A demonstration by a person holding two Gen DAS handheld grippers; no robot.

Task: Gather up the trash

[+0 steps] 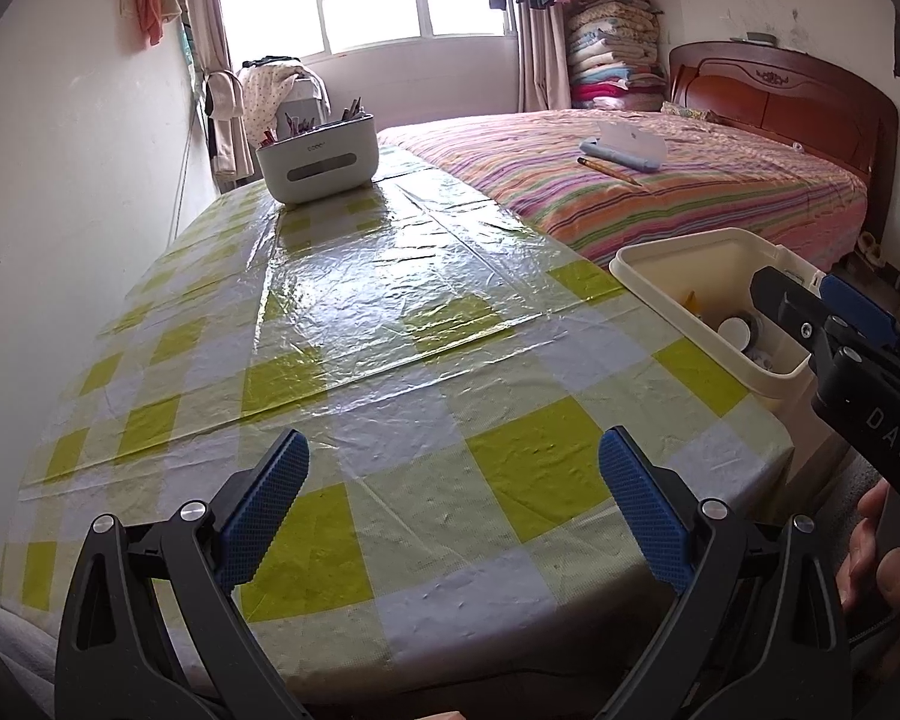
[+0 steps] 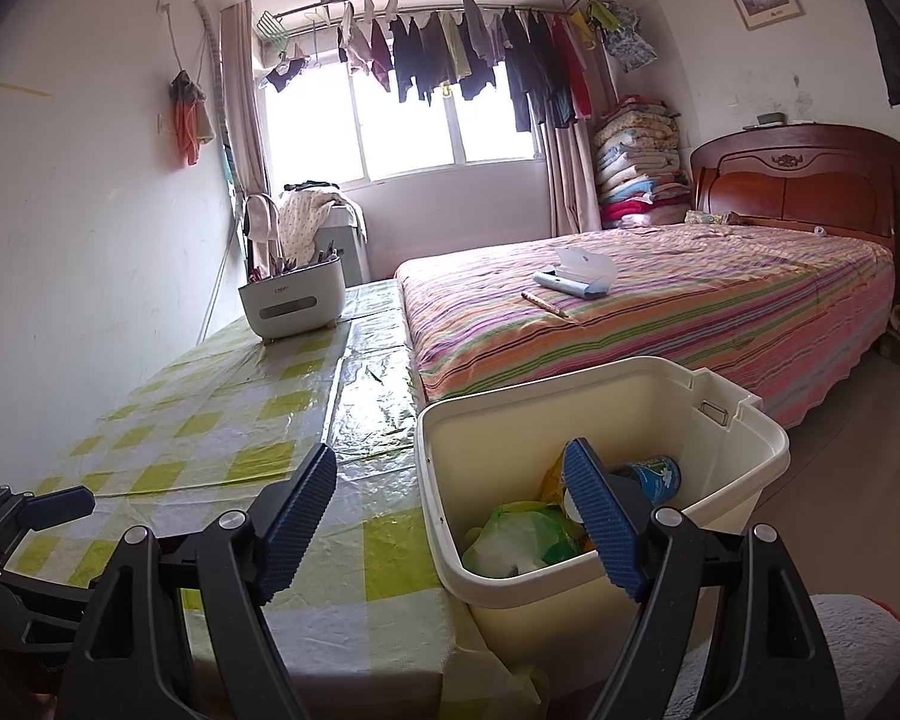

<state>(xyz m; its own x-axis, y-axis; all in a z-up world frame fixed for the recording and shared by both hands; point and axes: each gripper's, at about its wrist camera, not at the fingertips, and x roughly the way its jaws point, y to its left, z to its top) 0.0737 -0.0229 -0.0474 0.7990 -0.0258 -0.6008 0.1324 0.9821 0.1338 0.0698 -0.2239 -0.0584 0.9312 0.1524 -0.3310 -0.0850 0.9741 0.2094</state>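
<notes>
My right gripper (image 2: 450,522) hangs wide open over the smooth cream bin (image 2: 744,456) of crinkly trash (image 2: 522,534). My left gripper (image 1: 450,504) gapes above shiny checked table (image 1: 390,312).

Ahead of the left gripper (image 1: 453,504), whose jaws stand wide apart, the checked table top (image 1: 390,300) lies bare up to the grey organiser box (image 1: 318,165) at the far end. A wall closes its left side. To its right stand the cream bin (image 1: 660,267) and the right gripper (image 2: 450,510), jaws spread, one finger over the bin's rim. Beyond the bin, the bed (image 2: 690,312) blocks passage
</notes>
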